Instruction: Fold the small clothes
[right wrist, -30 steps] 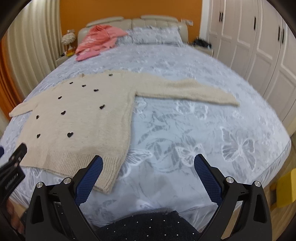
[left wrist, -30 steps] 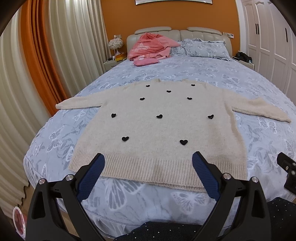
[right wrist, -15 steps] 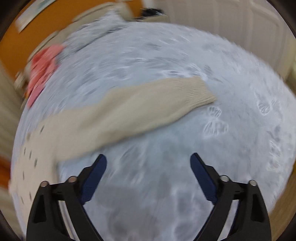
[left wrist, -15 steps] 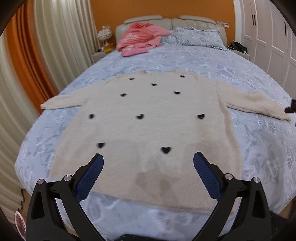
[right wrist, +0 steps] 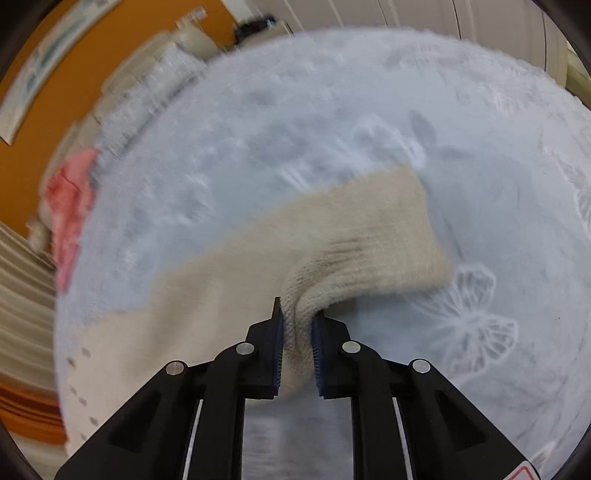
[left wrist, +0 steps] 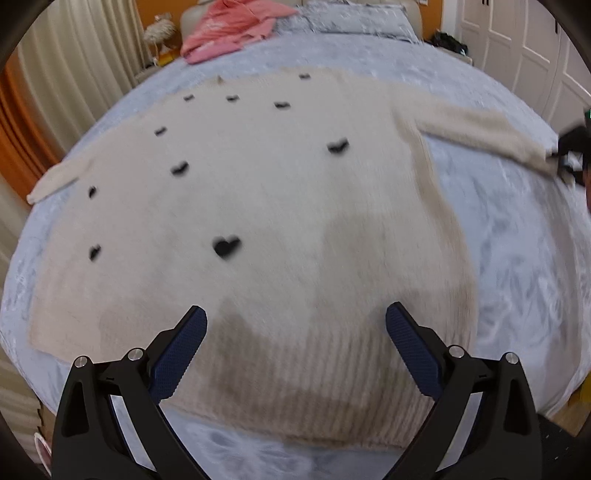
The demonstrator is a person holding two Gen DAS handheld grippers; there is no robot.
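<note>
A cream knitted sweater (left wrist: 277,206) with small black hearts lies flat on the bed, hem toward me, both sleeves spread out. My left gripper (left wrist: 295,328) is open and hovers just above the ribbed hem. My right gripper (right wrist: 298,325) is shut on the near edge of the right sleeve (right wrist: 354,236) close to its cuff, which bunches up between the pads. The right gripper also shows in the left wrist view (left wrist: 570,155) at the far right, at the sleeve's end.
The bed has a pale blue butterfly-print cover (left wrist: 517,258). A pink garment (left wrist: 229,26) and pillows (left wrist: 351,14) lie at the headboard. Curtains (left wrist: 92,55) hang on the left, white wardrobe doors (left wrist: 517,37) stand on the right.
My right gripper moved down onto the right sleeve and closed on it near the cuff. My left gripper moved forward and lower over the sweater's hem, still open.
</note>
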